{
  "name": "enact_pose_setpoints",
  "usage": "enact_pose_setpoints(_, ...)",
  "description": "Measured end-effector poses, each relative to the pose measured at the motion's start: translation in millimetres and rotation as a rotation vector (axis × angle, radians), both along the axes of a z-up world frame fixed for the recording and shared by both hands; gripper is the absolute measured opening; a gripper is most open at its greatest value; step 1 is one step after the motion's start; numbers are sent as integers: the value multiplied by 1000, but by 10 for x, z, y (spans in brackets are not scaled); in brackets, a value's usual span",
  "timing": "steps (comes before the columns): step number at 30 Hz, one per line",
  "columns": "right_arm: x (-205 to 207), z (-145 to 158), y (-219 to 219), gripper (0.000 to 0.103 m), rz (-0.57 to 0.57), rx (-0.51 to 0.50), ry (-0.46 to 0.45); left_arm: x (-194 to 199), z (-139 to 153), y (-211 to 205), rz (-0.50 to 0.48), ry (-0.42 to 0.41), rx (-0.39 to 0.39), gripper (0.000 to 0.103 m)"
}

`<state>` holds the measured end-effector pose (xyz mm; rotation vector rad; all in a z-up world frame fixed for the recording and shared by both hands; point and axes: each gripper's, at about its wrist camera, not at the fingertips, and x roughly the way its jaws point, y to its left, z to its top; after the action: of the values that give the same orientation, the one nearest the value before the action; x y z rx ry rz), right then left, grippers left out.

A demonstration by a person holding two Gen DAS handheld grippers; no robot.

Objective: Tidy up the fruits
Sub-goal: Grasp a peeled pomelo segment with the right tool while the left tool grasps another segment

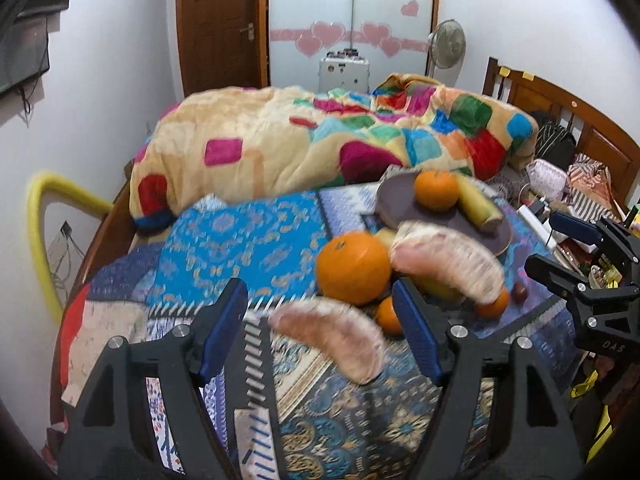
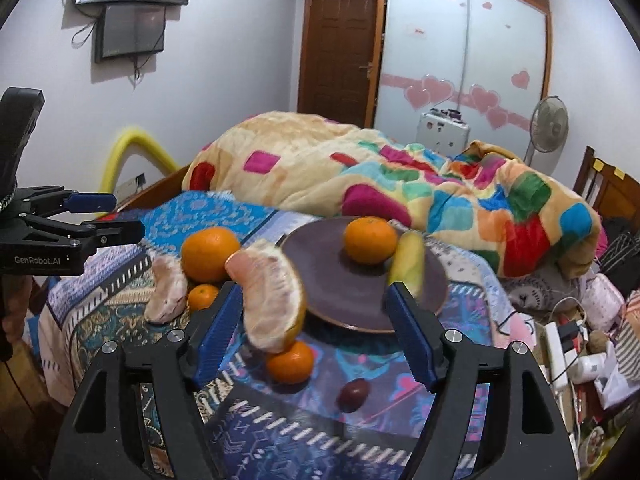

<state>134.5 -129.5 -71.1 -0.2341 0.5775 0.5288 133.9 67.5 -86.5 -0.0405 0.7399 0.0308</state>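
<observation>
- Nearest the left wrist camera, the left gripper (image 1: 320, 328) has its jaws spread and holding nothing, with a pomelo segment (image 1: 332, 338) lying on the patterned bedspread (image 1: 224, 232) at the lower centre of the frame, between the blue pads.
- Lower centre of the right wrist view, the right gripper (image 2: 314, 332) also has its jaws spread and empty, above a small tangerine (image 2: 289, 362) and a dark round fruit (image 2: 353, 394).
- Fruits sit in two groups: an orange (image 2: 370, 240) and a yellow fruit (image 2: 408, 262) on the brown plate (image 2: 320, 276); a large orange (image 1: 354, 266), a second pomelo segment (image 1: 448, 260) and the small tangerines are off it, on the bedspread.
- Risk, as a judgement: the soft, uneven bedding could let round fruit roll, and a hard squeeze could tear the peeled segment.
- Only the right wrist view shows the dark fruit clearly; only the left shows the segment between its jaws.
</observation>
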Motion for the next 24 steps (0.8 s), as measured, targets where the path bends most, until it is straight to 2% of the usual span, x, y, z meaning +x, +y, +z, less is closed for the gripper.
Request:
enact_pose_setpoints(8,171,-277,231,71,42,-34,61,84,-380,97,-12,73,-36,75)
enact_pose_setpoints(17,317,-427,414,70,77,-94,76,186,-573,-65,-72,117,-51,75)
enact_pose_setpoints(20,330,-450,440,63,86,-109,83,219,-635,-94,-73,129,-48,77)
enact_pose_setpoints(21,336,-458,444,53,90,-114,86,223,-650,-94,-74,131,-49,77)
enact_pose_setpoints(22,347,-468,451,50,97,-117,95,224,-662,-94,-75,133,-50,77)
enact_pose_setpoints(24,346,-467,443,49,102,-112,96,219,-670,-89,-75,131,-54,77)
